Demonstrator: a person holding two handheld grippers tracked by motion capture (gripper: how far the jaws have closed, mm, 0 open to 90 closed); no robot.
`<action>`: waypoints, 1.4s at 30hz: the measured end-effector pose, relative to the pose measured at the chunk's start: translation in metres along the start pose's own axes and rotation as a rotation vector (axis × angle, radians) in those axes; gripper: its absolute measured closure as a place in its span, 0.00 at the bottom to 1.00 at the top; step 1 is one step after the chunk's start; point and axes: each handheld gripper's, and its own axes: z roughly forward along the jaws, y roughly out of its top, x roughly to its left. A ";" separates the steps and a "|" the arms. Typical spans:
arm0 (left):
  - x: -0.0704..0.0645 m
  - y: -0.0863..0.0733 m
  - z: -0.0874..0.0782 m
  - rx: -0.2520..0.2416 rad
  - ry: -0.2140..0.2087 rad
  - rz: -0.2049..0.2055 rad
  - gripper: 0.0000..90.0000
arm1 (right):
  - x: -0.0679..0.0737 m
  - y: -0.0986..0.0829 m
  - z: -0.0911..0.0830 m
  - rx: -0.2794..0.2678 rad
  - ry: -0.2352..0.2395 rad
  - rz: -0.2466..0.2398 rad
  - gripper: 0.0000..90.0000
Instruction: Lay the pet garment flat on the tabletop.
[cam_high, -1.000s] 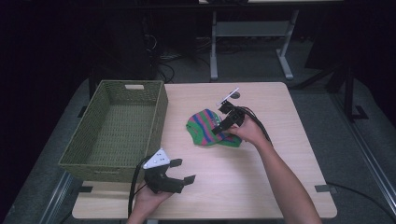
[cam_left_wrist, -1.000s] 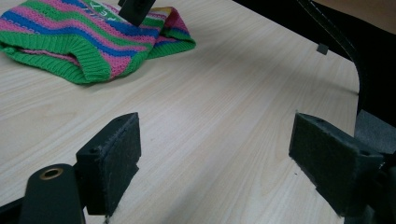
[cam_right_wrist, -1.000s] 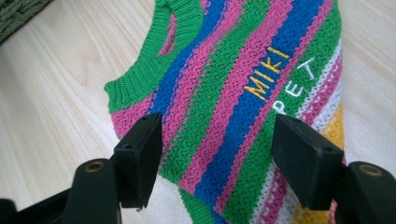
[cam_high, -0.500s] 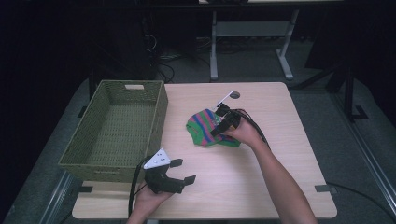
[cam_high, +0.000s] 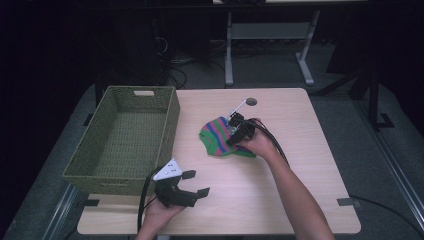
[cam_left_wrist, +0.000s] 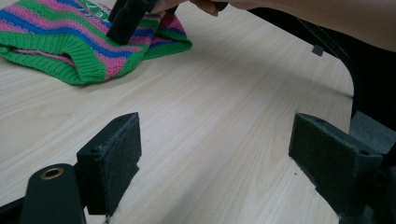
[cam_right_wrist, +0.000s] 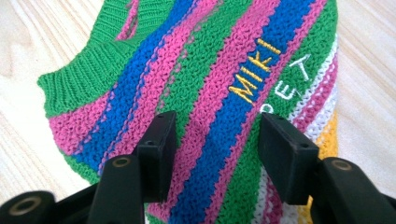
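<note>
A small knitted garment (cam_high: 216, 134) with green, pink and blue stripes lies crumpled at the table's middle. In the right gripper view it (cam_right_wrist: 210, 70) carries the yellow letters "MIKI". My right gripper (cam_high: 232, 139) is down over it, open, with its pads (cam_right_wrist: 156, 144) straddling the striped knit (cam_right_wrist: 219, 149). My left gripper (cam_high: 196, 183) rests open near the front edge, beside the basket's near corner, nothing between its pads (cam_left_wrist: 112, 158). From the left gripper view the garment (cam_left_wrist: 70, 46) lies farther off, with the right gripper (cam_left_wrist: 126, 21) on it.
A green woven basket (cam_high: 172, 120) stands empty on the table's left side. A round cable hole (cam_high: 251, 101) sits in the tabletop behind the garment. Bare wood (cam_high: 310, 170) stretches to the right and front. Table legs and cables lie on the floor beyond.
My right gripper has slid a little nearer and lower onto the striped garment. The left gripper has stayed where it was.
</note>
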 end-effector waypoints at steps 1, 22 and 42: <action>0.000 0.000 0.000 0.000 0.000 -0.001 0.19 | 0.000 0.000 0.000 -0.001 -0.002 -0.001 0.53; -0.003 -0.001 0.005 0.036 0.011 0.025 0.19 | 0.008 0.003 0.000 0.044 -0.072 -0.015 0.78; -0.005 -0.002 0.006 0.045 0.009 0.036 0.19 | -0.002 0.000 -0.004 0.007 -0.011 0.044 0.88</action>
